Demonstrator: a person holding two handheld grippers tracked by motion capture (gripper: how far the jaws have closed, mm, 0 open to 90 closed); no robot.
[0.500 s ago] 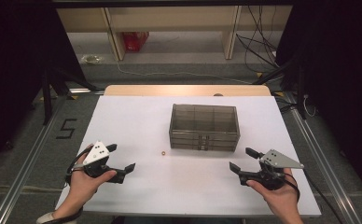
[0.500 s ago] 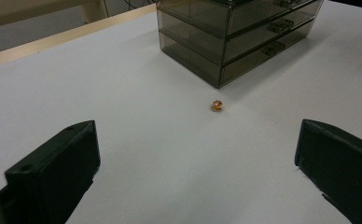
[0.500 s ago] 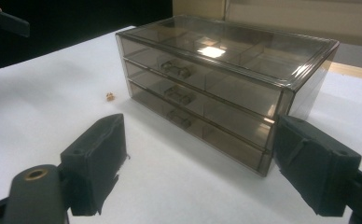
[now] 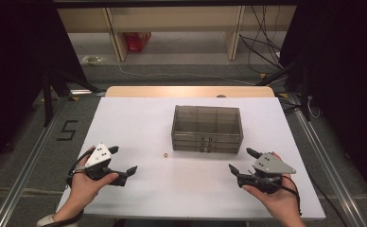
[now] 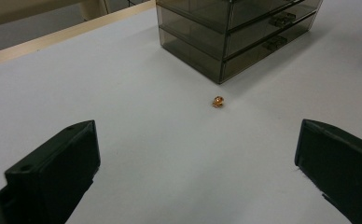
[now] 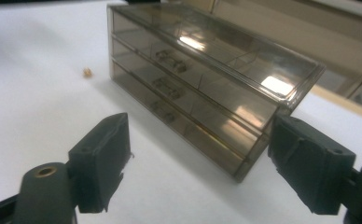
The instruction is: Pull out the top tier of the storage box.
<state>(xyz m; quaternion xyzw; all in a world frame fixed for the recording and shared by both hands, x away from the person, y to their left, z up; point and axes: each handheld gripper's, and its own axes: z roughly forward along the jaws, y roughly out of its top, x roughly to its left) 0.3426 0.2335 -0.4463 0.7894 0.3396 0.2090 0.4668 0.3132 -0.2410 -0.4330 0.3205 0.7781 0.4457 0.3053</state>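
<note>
- The room is dim, with a grey floor, a pale wooden shelf frame (image 4: 172,28) far behind the drawer box and a red container (image 4: 137,40) under it. Black cables (image 4: 262,52) trail over the floor behind the box, toward its right.
- Metal rails (image 4: 25,175) run along the floor well to either side of the box; a large "5" (image 4: 67,130) is marked on the floor well to its left.
- The table (image 4: 139,123) is a flat, matte white sheet with a light wooden edge strip (image 4: 186,91) behind the box.
- The drawer box (image 4: 206,128) stands around the table's middle: a smoky, see-through plastic block, rectangular and glossy, with three shallow drawers stacked, each with small handles. Its long axis runs left to right across the table, and the drawer fronts face the person.
- The left gripper (image 4: 116,164) lies in front of the box and well to its left, held in a hand (image 4: 84,187), pointing toward the box. Its black, blocky jaws stand wide apart with nothing between them.
- The right gripper (image 4: 242,161) sits in front of the box's right end, near it, in the other hand (image 4: 276,201); its jaws too are spread, gripping nothing.
- A tiny amber bead (image 4: 165,154), roundish and shiny, lies on the table just in front of the box's left front corner, apart from it.
</note>
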